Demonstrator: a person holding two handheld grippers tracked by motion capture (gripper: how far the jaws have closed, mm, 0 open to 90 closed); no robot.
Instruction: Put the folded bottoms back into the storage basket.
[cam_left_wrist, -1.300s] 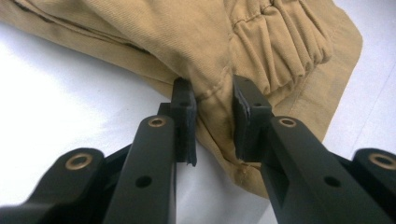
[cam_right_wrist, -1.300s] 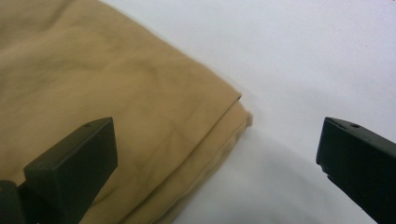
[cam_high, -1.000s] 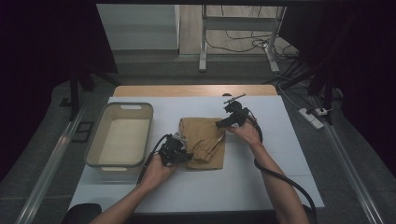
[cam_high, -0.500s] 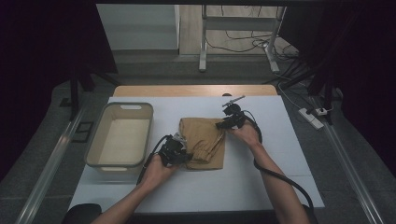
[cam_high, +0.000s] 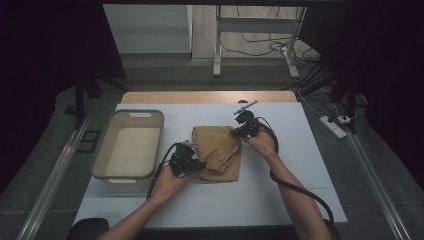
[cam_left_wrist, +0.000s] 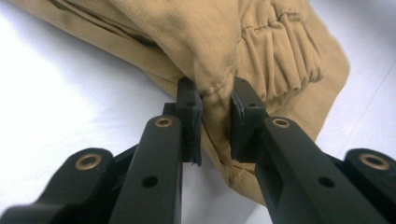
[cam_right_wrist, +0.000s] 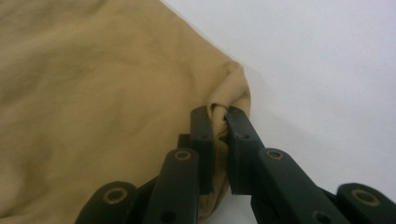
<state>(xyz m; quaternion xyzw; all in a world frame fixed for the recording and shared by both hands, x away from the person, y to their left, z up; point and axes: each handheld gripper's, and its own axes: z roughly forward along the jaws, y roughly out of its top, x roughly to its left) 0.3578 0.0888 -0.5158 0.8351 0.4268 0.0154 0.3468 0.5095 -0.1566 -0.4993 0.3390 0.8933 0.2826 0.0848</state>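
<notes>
White desk | folded tan trousers: soft, limp | my left gripper jaws pinch hem | right gripper jaws pinch corner fold

The high view looked forward and down from above the person's side, taking in the whole white table. Each gripper view sat very close (jaws rising from the bottom), and all three shared the tan garment.
</notes>
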